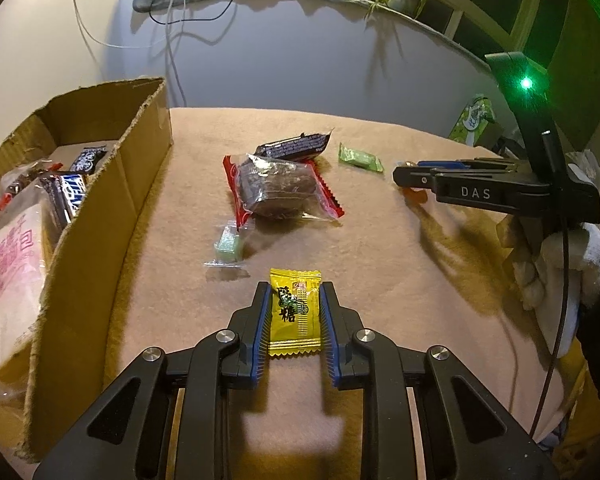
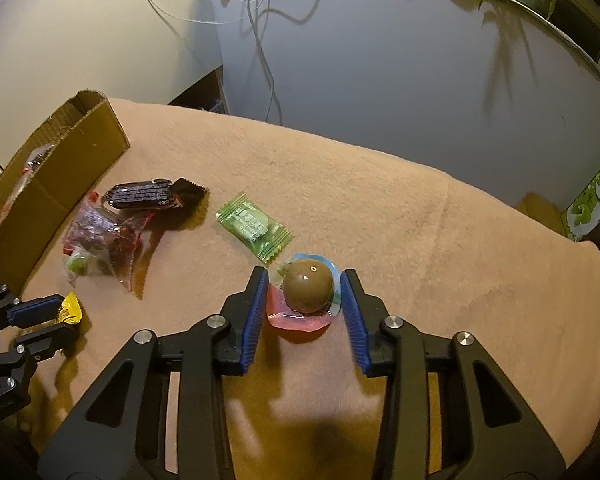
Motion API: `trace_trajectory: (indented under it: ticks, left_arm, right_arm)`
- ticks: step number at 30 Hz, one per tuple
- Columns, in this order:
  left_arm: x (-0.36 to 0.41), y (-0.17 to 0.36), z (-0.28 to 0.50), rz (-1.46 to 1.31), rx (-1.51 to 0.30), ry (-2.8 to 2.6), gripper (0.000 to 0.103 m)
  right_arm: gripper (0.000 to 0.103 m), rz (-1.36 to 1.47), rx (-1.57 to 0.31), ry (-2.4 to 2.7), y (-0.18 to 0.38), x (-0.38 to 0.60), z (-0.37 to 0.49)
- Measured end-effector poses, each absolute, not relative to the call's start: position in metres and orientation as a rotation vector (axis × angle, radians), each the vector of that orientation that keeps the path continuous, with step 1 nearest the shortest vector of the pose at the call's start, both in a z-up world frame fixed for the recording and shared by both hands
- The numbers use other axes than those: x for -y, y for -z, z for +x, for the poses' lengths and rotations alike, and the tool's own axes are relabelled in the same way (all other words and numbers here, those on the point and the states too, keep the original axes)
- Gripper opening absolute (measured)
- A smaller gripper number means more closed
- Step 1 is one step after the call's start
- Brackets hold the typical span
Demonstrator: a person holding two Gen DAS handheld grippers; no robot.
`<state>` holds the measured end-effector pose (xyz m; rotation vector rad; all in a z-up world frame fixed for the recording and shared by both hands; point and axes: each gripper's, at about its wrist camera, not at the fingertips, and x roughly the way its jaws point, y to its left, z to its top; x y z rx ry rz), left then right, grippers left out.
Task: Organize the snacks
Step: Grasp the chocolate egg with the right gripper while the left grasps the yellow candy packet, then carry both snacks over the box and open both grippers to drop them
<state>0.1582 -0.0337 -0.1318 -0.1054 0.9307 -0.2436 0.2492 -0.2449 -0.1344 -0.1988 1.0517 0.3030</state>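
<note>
A flat yellow foil candy packet (image 1: 296, 312) with dark characters lies near on the tan cloth. Just beyond it to the left sits a small pale green sweet in clear wrap (image 1: 229, 245). A brown cake in clear, red-edged plastic (image 1: 278, 190) lies farther back, touching a dark bar wrapper (image 1: 296, 146). Right of these rests a green sachet (image 2: 254, 225), and nearer, a brown ball in a pink-and-blue plastic cup (image 2: 308, 286).

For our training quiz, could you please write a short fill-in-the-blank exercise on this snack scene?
1. The left gripper brackets a flat ___ candy packet.
2. The round brown jelly cup sits between the fingers of the ___ gripper.
3. The brown ___ box already holds snacks.

Missing words: yellow; right; cardboard
</note>
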Motion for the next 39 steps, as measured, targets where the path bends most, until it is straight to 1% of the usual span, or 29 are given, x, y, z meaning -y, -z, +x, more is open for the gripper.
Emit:
trace_trajectory:
  ticks: [10,17,31,39]
  left_arm:
    - [0.026,0.116,0.145,-0.119,-0.888,0.261,0.022]
    - [0.015,0.098,0.133,-0.138,-0.846,0.256,0.022]
    - [-0.035,0.071,0.114,-0.184,-0.769,0.188,0.022]
    - [-0.076,0.053,0.116,-0.200,-0.722,0.139,0.022]
  right_arm:
    - [0.036,-0.178,-1.032,-0.305,0.120,0.251,0.227]
    - [0.036,-0.162,-1.000,-0.318,0.097,0.244,0.209]
    - [0.036,-0.207,-0.931,-0.436,0.058,0.173,0.180]
    - [0.036,-0.230,-0.904,-0.505,0.047,0.123,0.183]
